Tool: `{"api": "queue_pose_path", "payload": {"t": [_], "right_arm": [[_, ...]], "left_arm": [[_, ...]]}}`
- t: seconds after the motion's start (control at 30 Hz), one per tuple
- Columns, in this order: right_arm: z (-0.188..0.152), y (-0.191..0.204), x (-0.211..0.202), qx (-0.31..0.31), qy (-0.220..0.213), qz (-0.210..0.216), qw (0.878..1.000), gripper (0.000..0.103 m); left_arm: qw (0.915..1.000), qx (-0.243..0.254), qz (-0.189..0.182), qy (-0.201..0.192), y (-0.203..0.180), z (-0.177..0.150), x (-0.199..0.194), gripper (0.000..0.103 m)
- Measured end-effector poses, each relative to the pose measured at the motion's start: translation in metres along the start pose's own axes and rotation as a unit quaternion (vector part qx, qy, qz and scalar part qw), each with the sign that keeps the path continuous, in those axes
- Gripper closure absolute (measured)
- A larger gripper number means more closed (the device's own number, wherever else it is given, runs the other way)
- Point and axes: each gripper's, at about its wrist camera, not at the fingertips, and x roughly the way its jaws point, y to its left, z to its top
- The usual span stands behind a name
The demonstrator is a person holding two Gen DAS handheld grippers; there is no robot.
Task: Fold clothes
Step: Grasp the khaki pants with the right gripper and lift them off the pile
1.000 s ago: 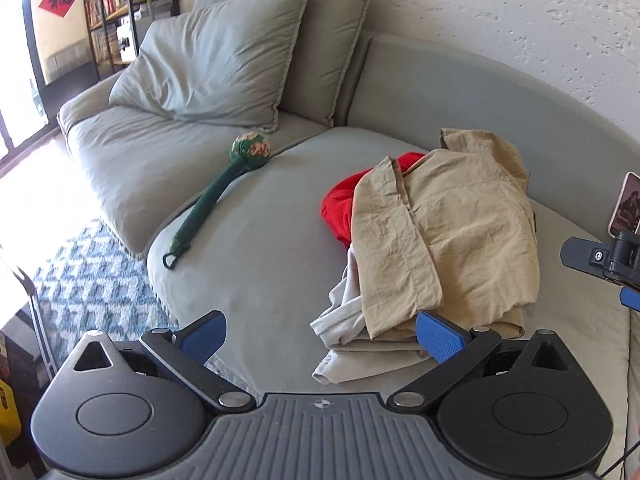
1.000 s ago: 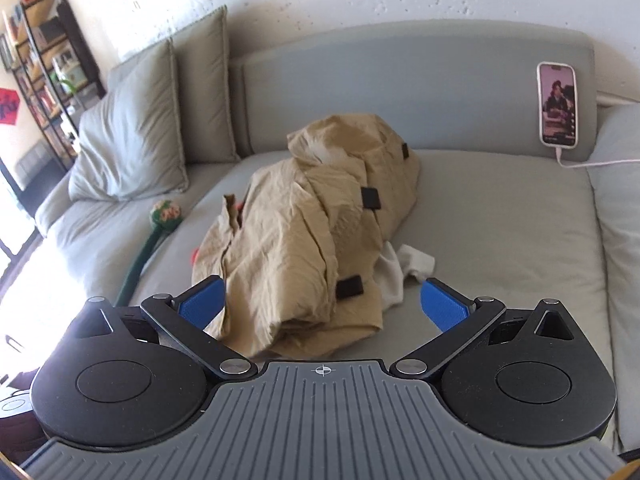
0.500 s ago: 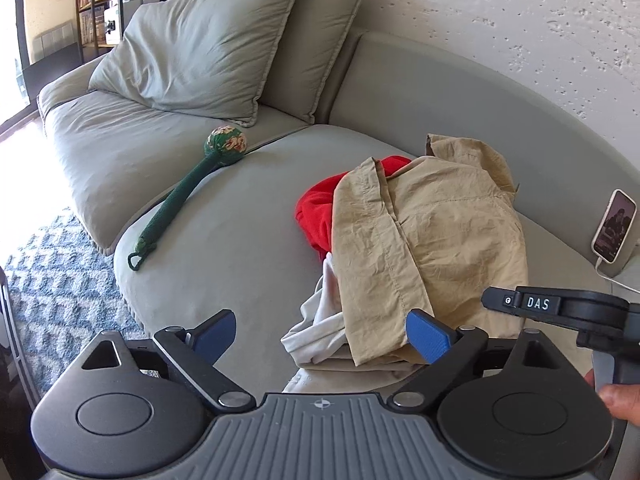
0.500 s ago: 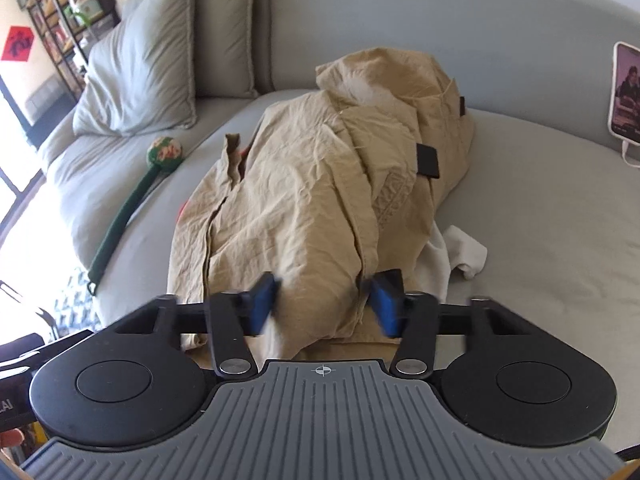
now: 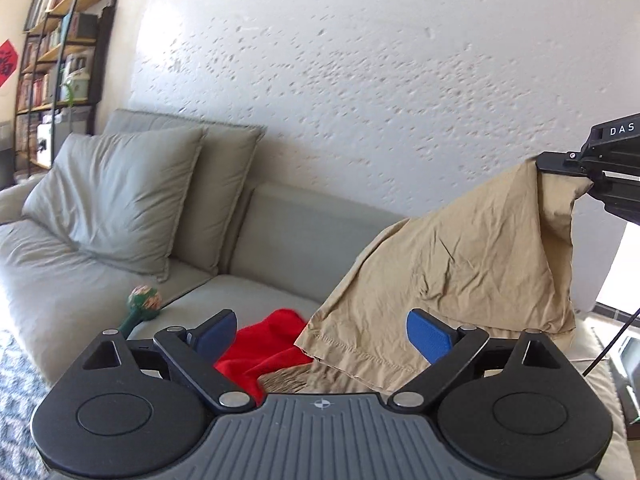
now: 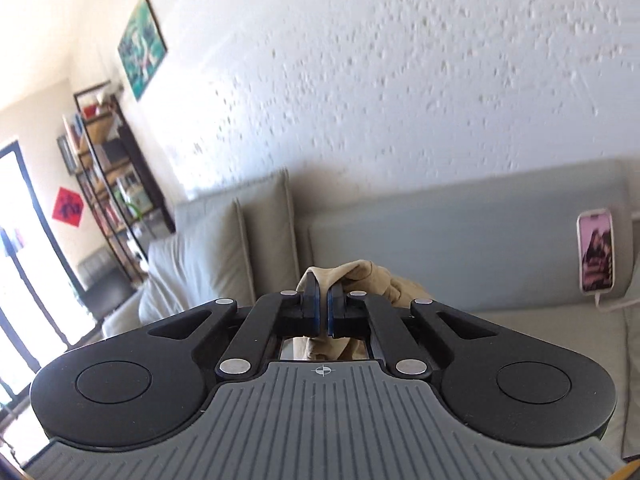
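Tan garment (image 5: 472, 264) pinched in right gripper (image 6: 323, 312), hanging before spread left gripper (image 5: 320, 334).

Tan garment (image 5: 460, 264) matt creased cloth; wall (image 5: 360, 80) rough plaster; sofa (image 5: 100, 300) soft cloth

A home living room: grey sofa (image 5: 280, 248) with cushions (image 5: 116, 200), bookshelf (image 5: 52, 52), framed picture (image 6: 142, 46).

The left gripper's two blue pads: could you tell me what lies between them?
In the left wrist view, the open left gripper frames a red garment and the tan garment's hanging hem.
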Motion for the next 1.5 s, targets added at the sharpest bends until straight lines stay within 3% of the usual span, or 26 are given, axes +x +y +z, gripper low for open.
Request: {"api": "queue_pose_path", "payload": {"t": [0.13, 0.23, 0.37, 0.47, 0.53, 0.63, 0.87, 1.03, 1.13, 1.23, 1.37, 1.5], "right_arm": [[0.042, -0.011, -0.080, 0.036, -0.036, 0.013, 0.999, 0.100], [0.055, -0.013, -0.138, 0.018, -0.065, 0.009, 0.998, 0.100], [0.060, -0.049, -0.185, 0.022, -0.077, -0.070, 0.994, 0.099], [0.051, -0.106, -0.178, 0.047, -0.027, -0.173, 0.983, 0.087], [0.035, -0.148, -0.164, 0.060, 0.019, -0.241, 0.969, 0.044], [0.012, -0.189, -0.158, 0.086, 0.061, -0.311, 0.945, 0.042], [-0.054, -0.211, -0.184, 0.119, 0.105, -0.286, 0.945, 0.037], [-0.117, -0.204, -0.203, 0.148, 0.146, -0.265, 0.941, 0.036], [-0.152, -0.218, -0.203, 0.170, 0.181, -0.279, 0.928, 0.035], [-0.180, -0.247, -0.198, 0.210, 0.201, -0.314, 0.904, 0.035], [-0.203, -0.282, -0.193, 0.224, 0.198, -0.364, 0.882, 0.032], [-0.222, -0.308, -0.193, 0.291, 0.187, -0.326, 0.880, 0.029]], "left_arm": [[0.9972, 0.037, -0.060, -0.024, -0.027, 0.016, -0.024, 0.007], [0.9932, 0.057, -0.098, -0.025, -0.042, 0.018, -0.036, 0.005], [0.9888, 0.075, -0.129, -0.001, -0.054, 0.004, -0.031, 0.001], [0.9873, 0.080, -0.127, 0.052, -0.059, -0.024, -0.007, 0.001], [0.9858, 0.082, -0.121, 0.082, -0.063, -0.044, 0.005, 0.002], [0.9828, 0.085, -0.122, 0.109, -0.061, -0.073, 0.006, 0.002], [0.9739, 0.105, -0.138, 0.146, -0.069, -0.110, 0.012, 0.004], [0.9529, 0.156, -0.192, 0.175, -0.094, -0.136, 0.010, 0.004], [0.9404, 0.182, -0.219, 0.186, -0.115, -0.148, 0.010, 0.004], [0.9331, 0.201, -0.231, 0.189, -0.133, -0.156, 0.011, 0.004], [0.9307, 0.198, -0.244, 0.186, -0.141, -0.157, 0.012, 0.003], [0.9347, 0.188, -0.241, 0.181, -0.140, -0.153, 0.015, 0.003]]}}
